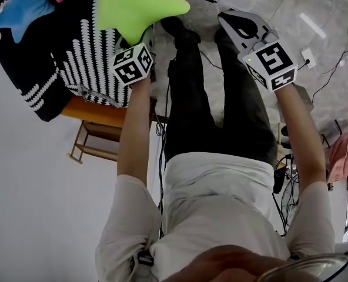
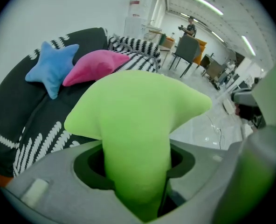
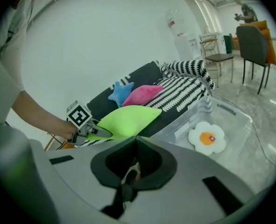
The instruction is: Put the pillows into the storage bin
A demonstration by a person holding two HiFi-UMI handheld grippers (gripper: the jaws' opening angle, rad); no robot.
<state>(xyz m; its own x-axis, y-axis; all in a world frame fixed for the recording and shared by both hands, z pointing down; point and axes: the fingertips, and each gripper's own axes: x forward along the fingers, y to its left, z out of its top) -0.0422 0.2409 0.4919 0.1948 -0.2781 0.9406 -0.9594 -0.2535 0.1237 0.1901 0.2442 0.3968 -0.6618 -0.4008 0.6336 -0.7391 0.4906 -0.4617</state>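
Left gripper view shows the left gripper (image 2: 137, 190) clamped on one arm of the green pillow (image 2: 138, 111), held up near the sofa (image 2: 17, 125) where the blue pillow (image 2: 51, 66) and pink pillow (image 2: 93, 66) lie. The right gripper (image 3: 134, 143) is closed on nothing, and past it the bin (image 3: 236, 113) stands just beside the sofa with a flower pillow (image 3: 206, 138) inside. This looks like the carrying step, so the next move is to bring the green pillow over the bin's opening and let it go.

The person wears a white short-sleeved shirt (image 1: 212, 192), dark trousers (image 1: 191, 98) and black shoes (image 1: 177, 27).
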